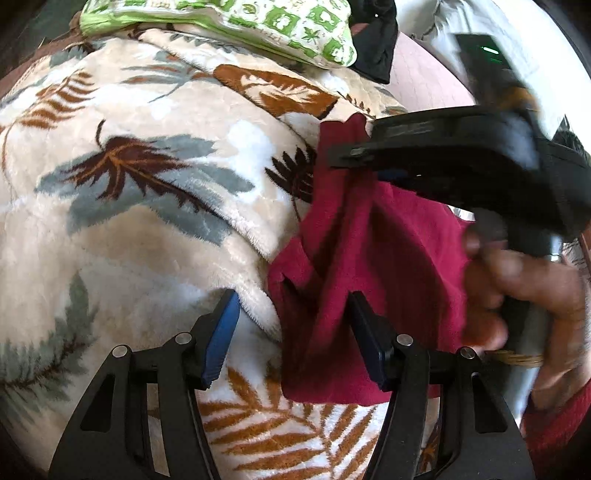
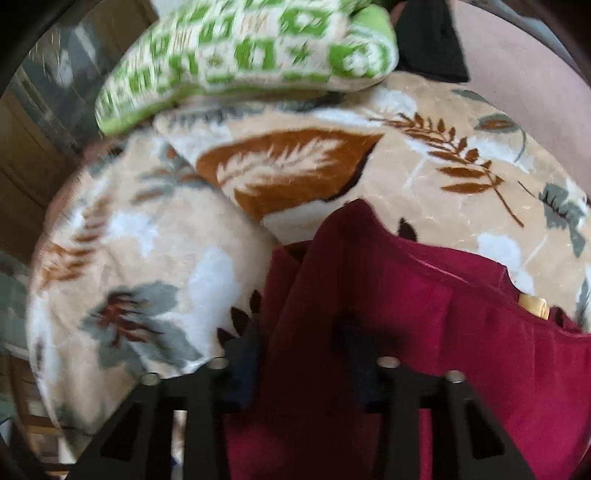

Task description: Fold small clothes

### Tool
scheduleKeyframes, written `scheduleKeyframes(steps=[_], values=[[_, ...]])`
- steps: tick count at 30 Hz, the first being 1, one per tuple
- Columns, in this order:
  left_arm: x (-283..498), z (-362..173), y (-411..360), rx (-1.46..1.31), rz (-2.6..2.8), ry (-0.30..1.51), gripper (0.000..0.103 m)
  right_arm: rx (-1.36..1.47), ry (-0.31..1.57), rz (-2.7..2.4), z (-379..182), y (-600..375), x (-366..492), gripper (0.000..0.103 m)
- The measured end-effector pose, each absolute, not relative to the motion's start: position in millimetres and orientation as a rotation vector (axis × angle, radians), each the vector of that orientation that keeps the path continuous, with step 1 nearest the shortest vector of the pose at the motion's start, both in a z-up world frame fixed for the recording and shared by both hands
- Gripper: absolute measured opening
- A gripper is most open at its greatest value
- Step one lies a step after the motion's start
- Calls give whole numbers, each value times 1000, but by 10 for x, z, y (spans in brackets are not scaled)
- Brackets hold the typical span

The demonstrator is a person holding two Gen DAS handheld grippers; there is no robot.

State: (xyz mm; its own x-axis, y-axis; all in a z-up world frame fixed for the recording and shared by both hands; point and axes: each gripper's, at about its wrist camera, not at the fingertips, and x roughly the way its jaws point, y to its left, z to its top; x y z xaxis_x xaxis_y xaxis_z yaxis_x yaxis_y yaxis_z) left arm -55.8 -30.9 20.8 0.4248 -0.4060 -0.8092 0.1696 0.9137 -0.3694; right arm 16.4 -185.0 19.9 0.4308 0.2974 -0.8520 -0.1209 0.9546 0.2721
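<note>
**Red garment pinched up on the right, left side not yet gripped**

Red garment hangs bunched over the leaf-print blanket, near its right edge, w/ a green-patterned pillow further back. Right gripper looks pressed together on a fold of the cloth; its wrist view is blurred, but fabric fills the gap between the fingers and drapes off both sides. From the left wrist view the person's hand is wrapped round that tool's handle.

Left gripper is spread: one blue pad over bare blanket, the other at the cloth's edge, nothing pinched.

To do this step well, IMO: get the left tool onto a matching corner or hem, not mid-panel, before lifting. Then pull the two grips apart so the fabric goes flat & taut. Lay it smooth on the blanket first; folding a bunched piece just locks in wrinkles. Plush pile may drag the cloth, so lift rather than slide.
</note>
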Motion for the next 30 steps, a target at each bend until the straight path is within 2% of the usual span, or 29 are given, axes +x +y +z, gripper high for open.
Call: scheduleKeyframes(steps=[1,2,7,11,12,13,14,15,17,20,25,30], values=[[-528,209,-318,-242,-369,1074,61,238,1088,285,230,-1942,145,16],[-522,210,-317,-239,-373,1071,61,284,1078,300,261,-2025,124,15],[-469,172,-392,-199,-386,1050,68,376,1040,349,370,-2206,58,14],[-503,163,-434,-171,-402,1031,67,375,1019,361,440,-2221,-12,13],[-521,179,-453,-153,-416,1028,62,372,1014,362,463,-2223,-28,13],[-546,198,-470,-141,-435,1025,47,372,1010,364,469,-2229,-47,13],[-569,226,-498,-129,-458,1026,39,374,1005,367,490,-2246,-66,13],[-596,270,-531,-107,-463,1022,37,374,1002,370,502,-2274,-85,13],[-659,398,-591,-72,-467,999,24,365,991,368,543,-2327,-133,13],[-780,633,-669,-78,-509,963,19,366,958,355,677,-2508,-242,12],[-1106,1111,-1135,-14,-636,892,17,371,894,317,981,-2968,-456,12],[-1460,1251,-1793,99,-762,861,16,344,855,245,1222,-3575,-748,12]])
